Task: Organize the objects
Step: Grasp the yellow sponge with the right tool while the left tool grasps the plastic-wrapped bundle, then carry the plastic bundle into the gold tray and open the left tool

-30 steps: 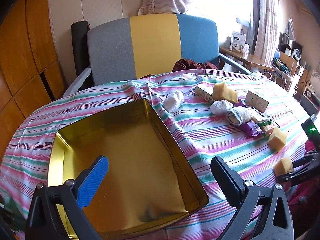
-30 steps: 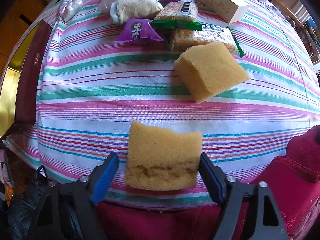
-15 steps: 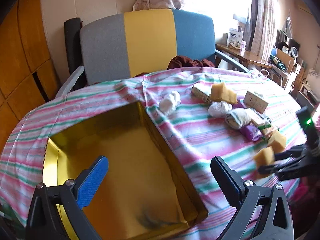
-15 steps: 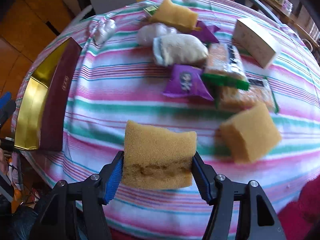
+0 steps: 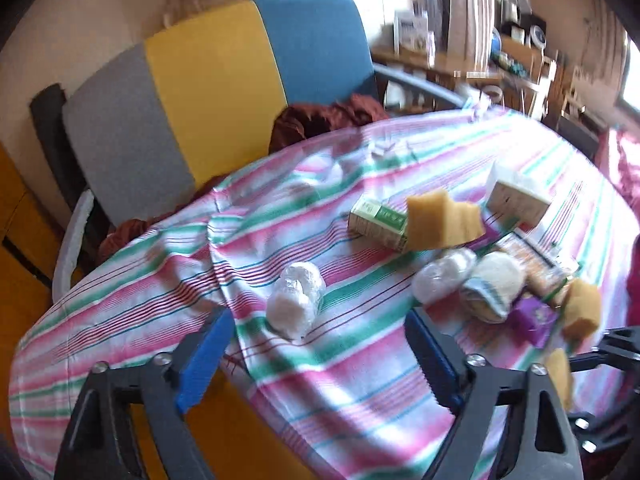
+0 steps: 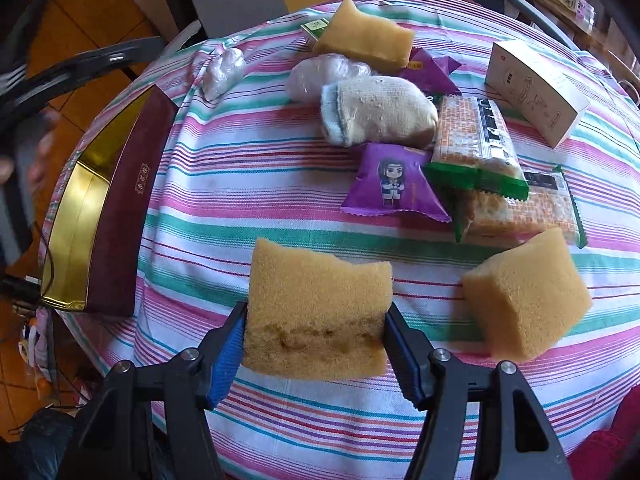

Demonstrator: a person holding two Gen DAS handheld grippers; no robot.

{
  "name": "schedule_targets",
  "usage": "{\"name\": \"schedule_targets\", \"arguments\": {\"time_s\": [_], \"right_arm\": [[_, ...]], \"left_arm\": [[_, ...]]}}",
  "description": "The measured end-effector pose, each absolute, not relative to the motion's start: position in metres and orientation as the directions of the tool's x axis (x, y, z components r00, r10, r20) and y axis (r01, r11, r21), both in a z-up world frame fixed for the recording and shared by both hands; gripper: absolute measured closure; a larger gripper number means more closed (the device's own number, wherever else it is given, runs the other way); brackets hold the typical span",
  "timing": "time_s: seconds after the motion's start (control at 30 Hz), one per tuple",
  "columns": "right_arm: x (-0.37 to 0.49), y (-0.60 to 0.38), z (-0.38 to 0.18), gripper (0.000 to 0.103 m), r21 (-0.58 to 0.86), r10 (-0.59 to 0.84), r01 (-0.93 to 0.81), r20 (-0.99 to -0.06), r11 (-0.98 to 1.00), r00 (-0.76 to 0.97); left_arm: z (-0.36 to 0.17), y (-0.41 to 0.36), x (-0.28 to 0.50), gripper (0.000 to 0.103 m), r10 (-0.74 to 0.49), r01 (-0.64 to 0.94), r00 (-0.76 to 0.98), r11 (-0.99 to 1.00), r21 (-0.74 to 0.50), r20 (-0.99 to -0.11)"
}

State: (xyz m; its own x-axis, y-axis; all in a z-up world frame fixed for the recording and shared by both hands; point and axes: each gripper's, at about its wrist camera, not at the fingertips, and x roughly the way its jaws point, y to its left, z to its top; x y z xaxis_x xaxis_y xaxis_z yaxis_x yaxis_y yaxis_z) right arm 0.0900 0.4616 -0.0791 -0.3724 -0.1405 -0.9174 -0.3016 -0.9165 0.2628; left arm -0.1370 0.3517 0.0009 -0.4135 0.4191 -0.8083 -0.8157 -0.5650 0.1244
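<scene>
Sponges first: I count three yellow ones on my right wrist feed. One sponge (image 6: 316, 312) is pinched between the blue pads of my right gripper (image 6: 314, 344), lifted off the striped tablecloth (image 6: 248, 184). A second sponge (image 6: 526, 298) lies on the cloth just to its right, and a third sponge (image 6: 366, 38) sits at the far side, resting against a small green box (image 6: 314, 28).

Between them I see two purple snack packets (image 6: 394, 184), two orange cracker packs with green ends (image 6: 474, 140), one rolled sock (image 6: 380, 114), two clear-wrapped white bundles (image 6: 326, 74), and one white carton (image 6: 536, 90) at the far right.

One gold-lined tin (image 6: 116, 216) with maroon walls sits at the left edge of the table; the little of its inside that I can see shows bare gold metal.

My left gripper (image 5: 316, 354) hangs with its jaws spread wide and nothing between them, above the cloth near one white bundle (image 5: 296, 300). A chair (image 5: 216, 80) in grey, yellow and blue stands behind the table.
</scene>
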Motion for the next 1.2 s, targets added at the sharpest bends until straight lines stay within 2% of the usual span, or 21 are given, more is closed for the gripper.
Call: {"name": "schedule_targets", "arguments": {"time_s": [0.17,0.23,0.27,0.43,0.57,0.67,0.83,1.0,1.2], "right_arm": [[0.090,0.467,-0.080,0.037,0.287,-0.160,-0.308,-0.912,-0.907,-0.377],[0.090,0.468,-0.080,0.037,0.293,-0.165,-0.310,-0.911,-0.905,-0.378],[0.090,0.469,-0.080,0.037,0.294,-0.166,-0.310,-0.911,-0.904,-0.379],[0.092,0.471,-0.078,0.037,0.291,-0.158,-0.309,-0.907,-0.906,-0.390],[0.092,0.469,-0.078,0.037,0.276,-0.147,-0.304,-0.910,-0.912,-0.387],[0.091,0.466,-0.078,0.037,0.258,-0.133,-0.298,-0.914,-0.919,-0.382],[0.090,0.460,-0.079,0.037,0.216,-0.099,-0.283,-0.921,-0.934,-0.376],[0.090,0.457,-0.078,0.037,0.187,-0.073,-0.278,-0.925,-0.942,-0.374],[0.090,0.456,-0.078,0.037,0.179,-0.063,-0.283,-0.925,-0.942,-0.374]], "left_arm": [[-0.046,0.384,-0.174,0.036,0.297,-0.800,-0.375,-0.582,0.145,-0.878],[-0.060,0.390,-0.181,0.053,0.266,-0.795,-0.374,-0.585,0.160,-0.888],[-0.065,0.392,-0.185,0.067,0.242,-0.783,-0.386,-0.596,0.177,-0.890],[-0.043,0.370,-0.177,0.068,0.335,-0.771,-0.372,-0.631,0.087,-0.866],[-0.007,0.323,-0.164,0.067,0.433,-0.738,-0.362,-0.674,-0.030,-0.825],[0.015,0.278,-0.157,0.067,0.458,-0.693,-0.388,-0.717,-0.075,-0.800],[0.025,0.190,-0.162,0.067,0.367,-0.573,-0.477,-0.819,-0.035,-0.799],[-0.001,0.110,-0.189,0.067,0.237,-0.405,-0.506,-0.914,-0.014,-0.829],[-0.037,0.070,-0.215,0.066,0.163,-0.292,-0.479,-0.956,-0.018,-0.863]]}}
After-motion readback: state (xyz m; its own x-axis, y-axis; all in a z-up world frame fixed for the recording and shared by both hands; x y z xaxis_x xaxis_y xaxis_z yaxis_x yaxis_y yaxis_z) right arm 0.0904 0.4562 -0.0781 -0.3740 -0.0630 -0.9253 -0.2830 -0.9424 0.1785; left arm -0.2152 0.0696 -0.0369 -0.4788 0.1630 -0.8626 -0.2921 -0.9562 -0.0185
